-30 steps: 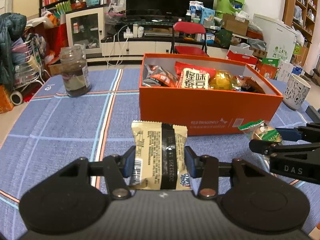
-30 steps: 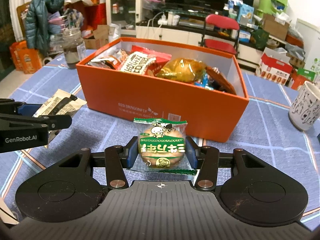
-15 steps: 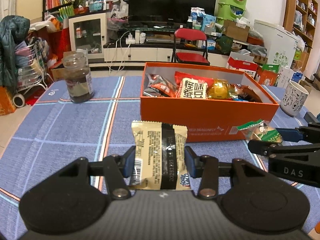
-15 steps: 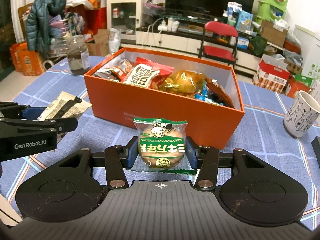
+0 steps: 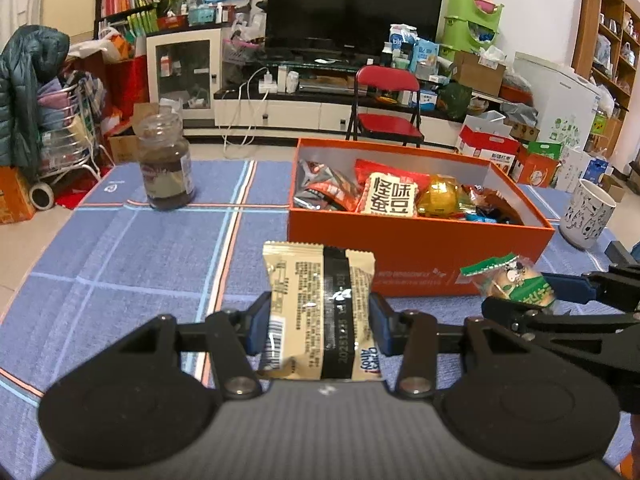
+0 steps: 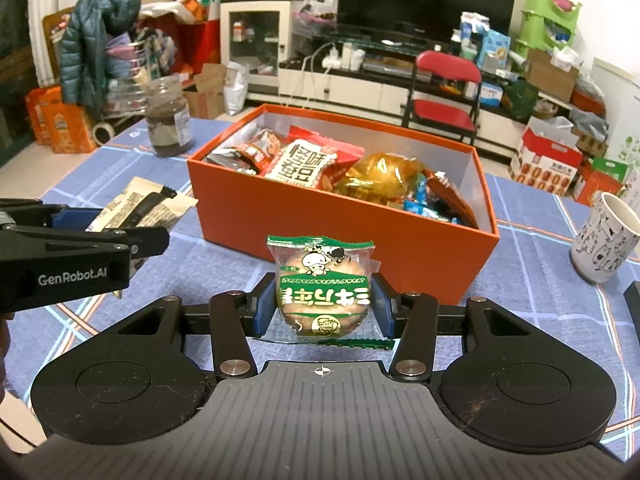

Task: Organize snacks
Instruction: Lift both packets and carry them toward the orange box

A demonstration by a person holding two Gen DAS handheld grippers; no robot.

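orange cardboard box (image 5: pixel 416 258), lid off and filled with snack packets, sits on a blue plaid tablecloth (image 5: pixel 132 256). left gripper (image 5: pixel 318 326) has its jaws clamped on a beige packet with a black stripe (image 5: pixel 320 312), held above the cloth in front of the box. right gripper (image 6: pixel 323 306) has its jaws closed on a green-labelled round pastry packet (image 6: pixel 323 288), also just before the box. a dark glass jar (image 5: pixel 165 162) stands to the box's left, a patterned white mug (image 6: pixel 604 238) to its right.
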